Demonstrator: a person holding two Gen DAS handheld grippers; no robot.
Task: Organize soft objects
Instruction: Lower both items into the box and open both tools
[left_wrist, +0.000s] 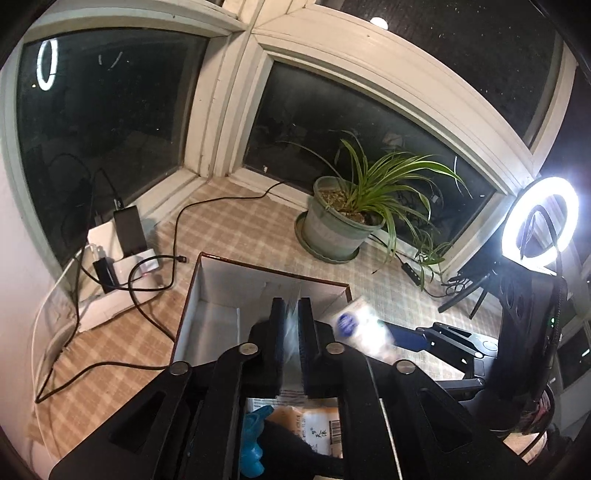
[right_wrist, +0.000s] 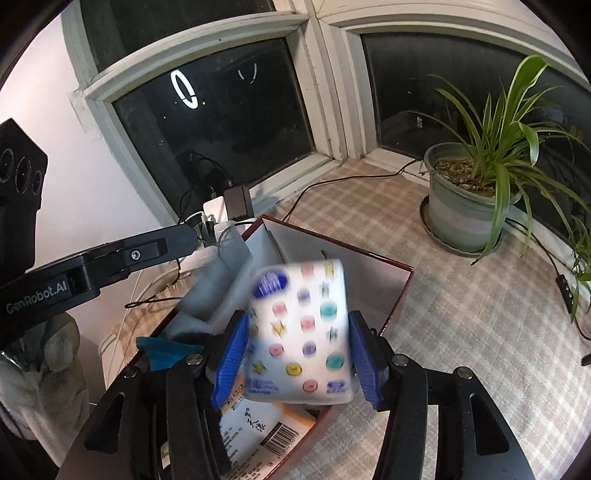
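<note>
A dark red cardboard box (left_wrist: 207, 291) with a white inside stands on the checked cloth; it also shows in the right wrist view (right_wrist: 388, 284). My right gripper (right_wrist: 299, 354) is shut on a white tissue pack (right_wrist: 301, 328) with coloured dots and holds it over the box; the pack shows blurred in the left wrist view (left_wrist: 364, 330). My left gripper (left_wrist: 292, 332) is shut on a thin clear plastic-wrapped item (left_wrist: 291, 332) above the box. In the box lie an orange-and-white packet (right_wrist: 258, 424), a blue item (left_wrist: 253, 443) and clear wrapped items (right_wrist: 221, 273).
A potted spider plant (left_wrist: 347, 218) stands at the window corner, also in the right wrist view (right_wrist: 469, 195). Chargers and black cables (left_wrist: 122, 254) lie left of the box. A ring light (left_wrist: 539, 221) on a stand is at the right.
</note>
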